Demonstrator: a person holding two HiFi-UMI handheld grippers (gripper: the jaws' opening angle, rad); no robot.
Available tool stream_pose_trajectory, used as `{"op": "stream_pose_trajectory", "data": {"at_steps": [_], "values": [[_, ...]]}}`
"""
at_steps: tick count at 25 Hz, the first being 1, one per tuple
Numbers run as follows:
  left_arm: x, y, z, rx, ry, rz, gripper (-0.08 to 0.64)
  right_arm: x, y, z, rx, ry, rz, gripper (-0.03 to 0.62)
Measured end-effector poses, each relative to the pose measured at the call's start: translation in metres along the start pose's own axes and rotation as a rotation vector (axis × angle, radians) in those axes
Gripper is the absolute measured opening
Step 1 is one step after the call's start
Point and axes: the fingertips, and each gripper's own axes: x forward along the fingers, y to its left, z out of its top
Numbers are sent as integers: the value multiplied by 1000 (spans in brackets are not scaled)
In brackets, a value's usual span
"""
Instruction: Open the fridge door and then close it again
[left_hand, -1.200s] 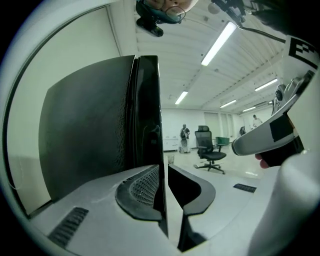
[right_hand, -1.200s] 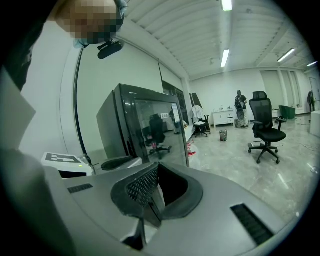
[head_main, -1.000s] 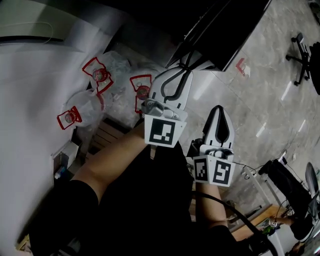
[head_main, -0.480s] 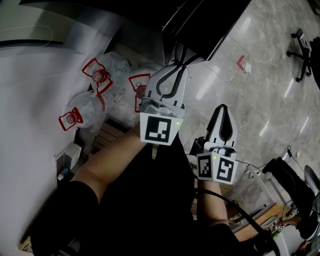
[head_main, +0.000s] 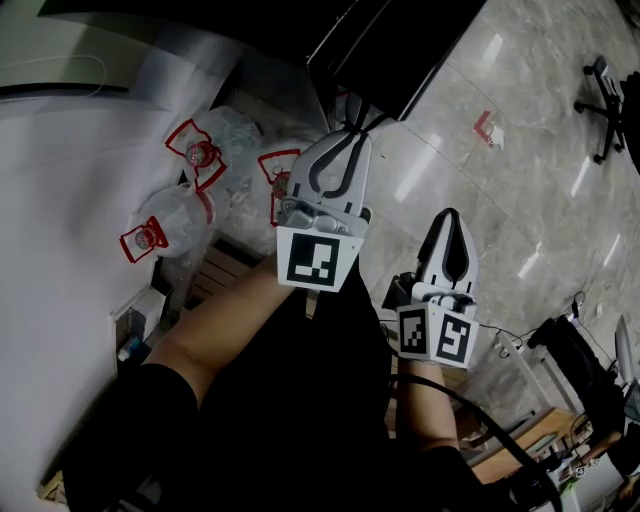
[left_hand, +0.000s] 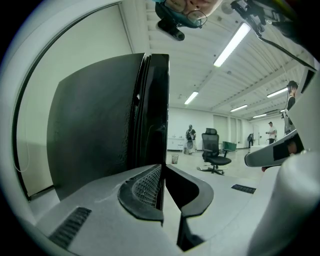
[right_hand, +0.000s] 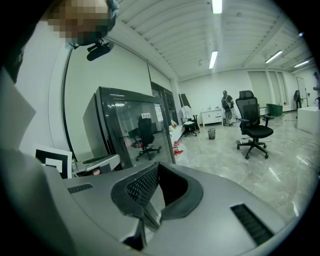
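Note:
The black fridge (head_main: 400, 50) stands at the top of the head view, its door shut as far as I can tell. In the left gripper view its dark side and door edge (left_hand: 156, 110) rise just beyond the jaws. The right gripper view shows its glass front (right_hand: 137, 130) to the left. My left gripper (head_main: 351, 130) points at the fridge's near corner, jaws shut with nothing between them (left_hand: 163, 166). My right gripper (head_main: 451, 213) hangs lower and to the right, over the floor, also shut and empty (right_hand: 158, 165).
Clear bags of red-labelled bottles (head_main: 200, 160) lie against the white wall (head_main: 60, 280) left of the fridge, above a wooden pallet (head_main: 215, 265). An office chair (right_hand: 252, 125) and several people stand far off on the marble floor (head_main: 520, 200).
The view has swung slightly, so the fridge sits further left in the head view. My left gripper has edged up toward the fridge's corner. Both grippers stay shut.

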Motion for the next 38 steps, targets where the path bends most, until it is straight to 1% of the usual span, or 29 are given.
{"op": "stream_pose_trajectory", "data": {"at_steps": [2, 4, 6, 8, 11, 13, 17, 23, 26, 29, 38], "values": [[-1, -2, -1, 10, 5, -12, 28, 1, 0, -1, -2, -1, 1, 15], [-1, -17, -4, 36, 26, -65, 28, 3, -1, -1, -5, 0, 2, 15], [0, -44, -4, 47, 23, -125, 27, 3, -3, 0, -8, -1, -2, 15], [4, -70, -1, 29, -2, -158, 17, 1, -8, 4, -15, -8, -13, 15], [12, -102, 4, 3, -24, -179, 9, -7, -29, 8, -21, -14, -44, 15], [18, -118, 6, 5, -30, -190, 6, -12, -46, 9, -14, -17, -70, 15], [25, -135, 7, 24, -34, -178, 5, -20, -73, 12, 0, -30, -103, 15], [30, -151, 8, 51, -19, -147, 5, -31, -99, 13, 16, -29, -117, 15], [31, -152, 9, 60, -15, -132, 5, -30, -103, 14, 14, -28, -107, 15], [32, -153, 9, 53, -13, -125, 6, -28, -105, 17, 8, -25, -93, 15], [29, -148, 8, 56, -23, -101, 8, -24, -100, 16, 0, -20, -65, 15]]}}
